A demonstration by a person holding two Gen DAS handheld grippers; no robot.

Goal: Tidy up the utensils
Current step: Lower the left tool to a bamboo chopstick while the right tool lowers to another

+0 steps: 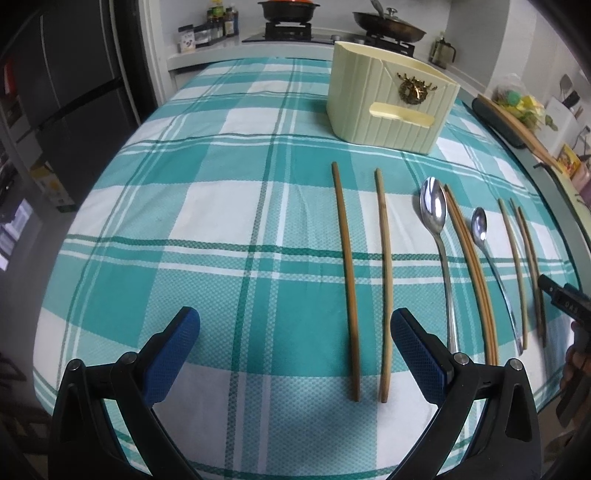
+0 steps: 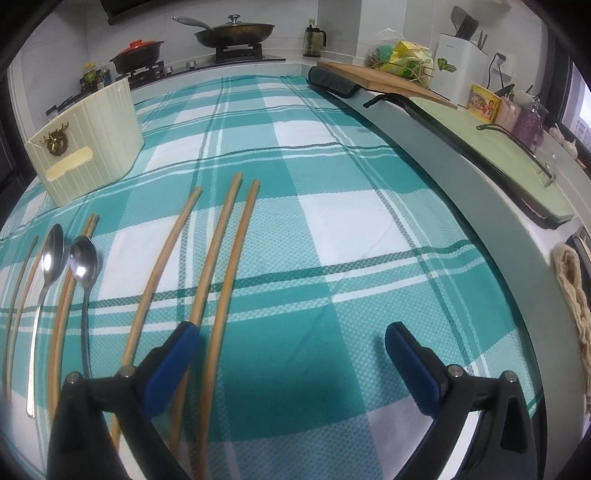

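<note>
Both tongs hang just above the checked teal-and-white tablecloth [image 1: 207,206], and both are spread wide with nothing between their blue pads: the left gripper [image 1: 295,358] sits at the near edge, with two separate wooden chopsticks [image 1: 347,280] running away from it between its fingers, and the right gripper [image 2: 291,365] hovers over a bare teal square further along. The utensils lie in a row, all pointing toward the far side of the table: after those two chopsticks comes a large metal spoon [image 1: 437,236], a tight pair of chopsticks [image 1: 472,266] touching one another just beside it, then a smaller spoon [image 1: 485,243], and finally three more chopsticks [image 2: 221,266] near the right gripper, two of which pass under its left finger in that camera's view. Beyond the row, well apart from the tips, stands the cream ribbed utensil holder [image 1: 388,107] with a brass deer ornament on its front; I cannot see inside it from here. Behind the table there is a stove with a lidded pan [image 2: 234,31] and a dark pot [image 2: 138,55], and a wooden cutting board [image 2: 376,79] rests off to the right side
</note>
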